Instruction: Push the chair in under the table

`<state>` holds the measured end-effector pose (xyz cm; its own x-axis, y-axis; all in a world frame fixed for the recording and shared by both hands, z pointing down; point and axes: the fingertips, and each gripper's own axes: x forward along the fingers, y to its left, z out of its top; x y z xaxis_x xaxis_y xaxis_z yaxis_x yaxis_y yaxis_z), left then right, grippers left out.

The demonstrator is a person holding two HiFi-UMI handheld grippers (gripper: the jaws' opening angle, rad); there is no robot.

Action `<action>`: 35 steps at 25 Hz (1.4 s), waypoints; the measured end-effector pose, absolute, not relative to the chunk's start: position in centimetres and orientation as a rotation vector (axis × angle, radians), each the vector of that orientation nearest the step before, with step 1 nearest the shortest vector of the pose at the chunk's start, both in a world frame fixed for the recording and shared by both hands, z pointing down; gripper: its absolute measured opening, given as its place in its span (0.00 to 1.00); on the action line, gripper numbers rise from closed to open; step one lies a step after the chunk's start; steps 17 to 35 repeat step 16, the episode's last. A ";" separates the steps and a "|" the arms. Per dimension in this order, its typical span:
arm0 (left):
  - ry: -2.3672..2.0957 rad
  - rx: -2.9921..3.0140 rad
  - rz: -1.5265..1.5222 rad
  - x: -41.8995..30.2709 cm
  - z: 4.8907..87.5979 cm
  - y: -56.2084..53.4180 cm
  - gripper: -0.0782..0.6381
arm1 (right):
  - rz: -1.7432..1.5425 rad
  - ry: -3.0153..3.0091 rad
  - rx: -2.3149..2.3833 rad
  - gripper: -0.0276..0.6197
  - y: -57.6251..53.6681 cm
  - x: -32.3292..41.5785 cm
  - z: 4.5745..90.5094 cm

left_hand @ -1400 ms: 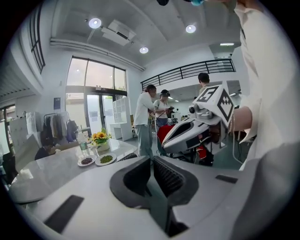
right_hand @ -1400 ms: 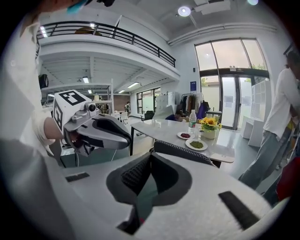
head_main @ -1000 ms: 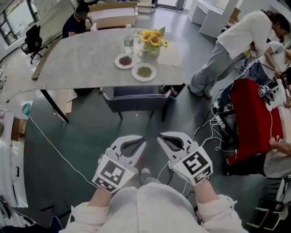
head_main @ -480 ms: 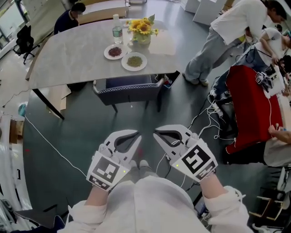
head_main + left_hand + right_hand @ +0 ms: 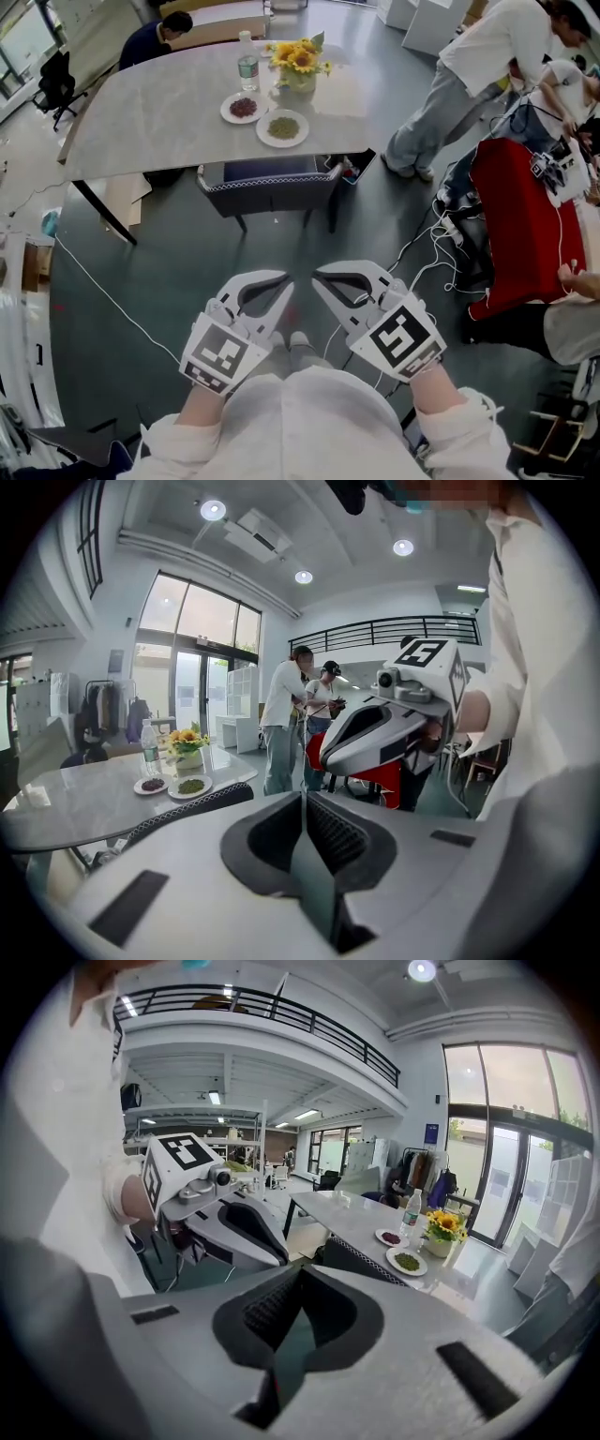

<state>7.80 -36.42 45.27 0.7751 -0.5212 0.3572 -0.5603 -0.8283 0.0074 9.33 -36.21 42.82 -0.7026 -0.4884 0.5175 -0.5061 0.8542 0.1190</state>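
We count one table (image 5: 169, 122), grey-topped, with one seated person (image 5: 155, 37) at its far left corner. On it, from left to right, stand one bottle (image 5: 247, 67), two plates (a dark-filled plate (image 5: 243, 108) and a green-filled plate (image 5: 282, 127)) and one vase (image 5: 302, 80) of yellow flowers. There is one chair (image 5: 272, 192), dark with a patterned rim. It stands at the table's near edge, its seat tucked beneath the top and its backrest showing just outside it. Further right one standing person (image 5: 469, 84) bends forward beside one red-draped stand (image 5: 520, 225), and cables (image 5: 441, 253) lie tangled on the floor.

We hold two grippers low before us, well apart from the chair. The left gripper (image 5: 284, 279) and the right gripper (image 5: 319, 278) have their tips angled toward each other and tipped slightly down. Each has its fingers pressed together with nothing between them.

Only the head view shows the floor, the cables and the chair's legs. The left gripper view adds tall windows (image 5: 197, 630) and ceiling lights (image 5: 213, 510) and shows the right gripper from the side. The right gripper view shows the left gripper likewise, beneath a mezzanine railing (image 5: 281, 1012).
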 end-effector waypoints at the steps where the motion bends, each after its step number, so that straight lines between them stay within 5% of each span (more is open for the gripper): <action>1: -0.872 2.850 0.525 7.7 45.2 -36.3 0.15 | 0.049 -2.485 0.738 0.05 -36.2 9.2 42.8; 35: -0.949 2.792 0.500 6.7 44.8 -34.4 0.15 | 0.119 -2.606 1.037 0.05 -35.4 9.9 40.8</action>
